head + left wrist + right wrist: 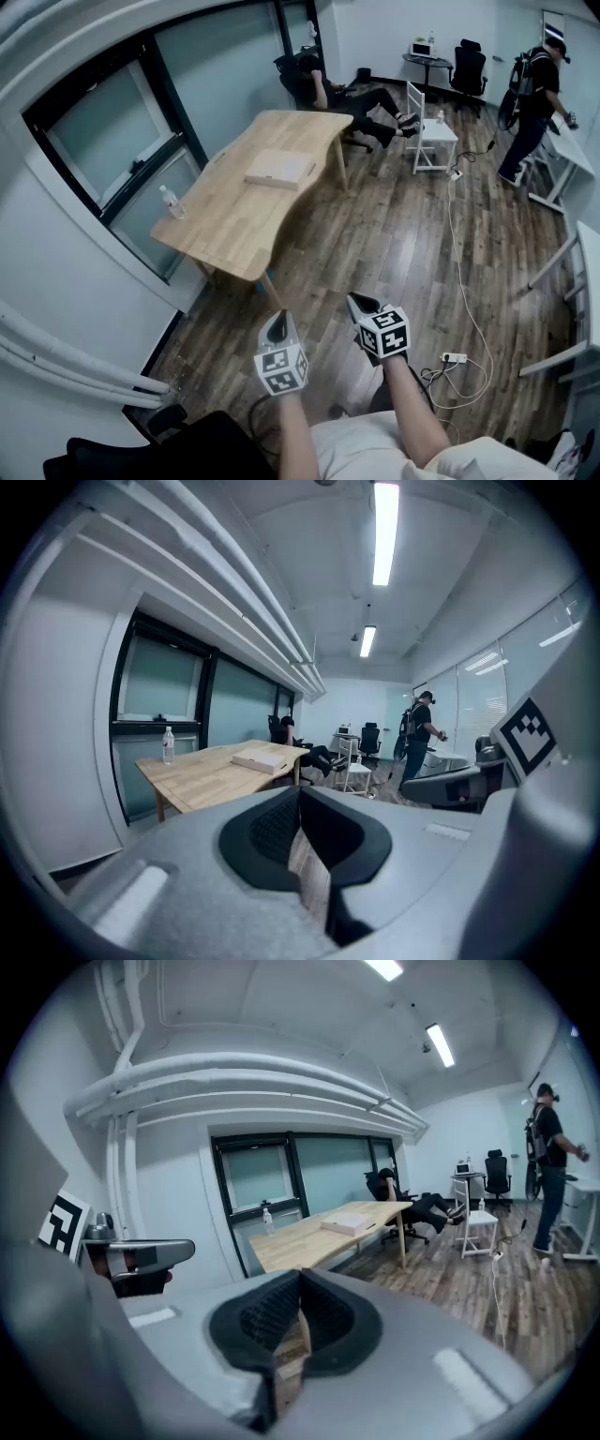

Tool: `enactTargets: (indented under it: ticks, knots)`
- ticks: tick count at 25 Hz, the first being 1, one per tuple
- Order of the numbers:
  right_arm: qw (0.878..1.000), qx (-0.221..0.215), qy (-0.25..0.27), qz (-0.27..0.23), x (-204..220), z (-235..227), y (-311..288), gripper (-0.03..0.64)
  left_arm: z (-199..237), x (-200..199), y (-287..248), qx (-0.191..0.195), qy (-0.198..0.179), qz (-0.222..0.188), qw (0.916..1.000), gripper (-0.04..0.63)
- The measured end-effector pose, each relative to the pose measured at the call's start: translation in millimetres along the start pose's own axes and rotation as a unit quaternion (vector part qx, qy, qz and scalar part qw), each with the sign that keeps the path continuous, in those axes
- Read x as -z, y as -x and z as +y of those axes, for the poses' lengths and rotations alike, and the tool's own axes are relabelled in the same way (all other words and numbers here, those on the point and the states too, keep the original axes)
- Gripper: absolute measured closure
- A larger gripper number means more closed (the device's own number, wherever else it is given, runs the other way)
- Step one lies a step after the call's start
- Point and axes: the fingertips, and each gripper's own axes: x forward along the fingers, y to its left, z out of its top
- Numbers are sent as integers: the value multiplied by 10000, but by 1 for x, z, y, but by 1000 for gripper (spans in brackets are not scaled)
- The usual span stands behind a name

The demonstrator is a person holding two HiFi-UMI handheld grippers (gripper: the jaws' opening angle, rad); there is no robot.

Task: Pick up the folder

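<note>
The folder (pixel 279 169) is a flat pale slab lying on the wooden table (pixel 234 225), well ahead of me. It also shows far off as the folder (pixel 260 759) and the folder (pixel 348 1223) in the two gripper views. My left gripper (pixel 277 325) and right gripper (pixel 361 306) hang side by side above the floor, a good way short of the table. Both are shut with nothing between the jaws, seen close up at the left gripper (pixel 300 794) and the right gripper (pixel 301 1279).
A water bottle (pixel 169 201) stands at the table's left edge by the window. Beyond it a person (pixel 352 98) reclines in a chair, with a white stool (pixel 433 131) nearby. Another person (pixel 534 98) stands at the right by white desks (pixel 586 281). A cable and power strip (pixel 454 357) lie on the floor.
</note>
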Motion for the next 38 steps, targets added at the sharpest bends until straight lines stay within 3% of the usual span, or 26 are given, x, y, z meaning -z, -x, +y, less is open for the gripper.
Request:
enactTargets:
  ticks: [8,13,18,20,23,26,28,32,38]
  knots:
    - [9999,-149,62,59,7,4,-7,615,0,7,-8,67,5,96,9999,588]
    - [9983,-56,-383,-446,-2,-10,0,615,-4,12,-17,156,74,182,9997,588]
    - [9992,-134,-270,-248,-4,-25,-13,615,-7,9,-50,203,260,212,9992,588]
    - [9992,-201,-256,-250,-14,-32,-22,615,-8,1,-64,216,248,169,9993,588]
    - [9980,-499,-241,-317,-30,-35,-34,615,-8,-14,-81,170,-77,143,9997,588]
    - [9950,-938,324,-148,-37,-29,-51,615,-5,-28,-99,101,-15,18,9999,588]
    - [9933,-920,697,21,-41,-34,-68,615,-2,-35,-113,77,-6,-38,10000,588]
    - [9944,-937,469,-134,-73,-57,-100,615,8,-55,-141,-73,-122,-108,9998,588]
    - [9908,-1189,606,-203,-113,-92,-137,615,21,-95,-188,-402,-235,-355,9983,588]
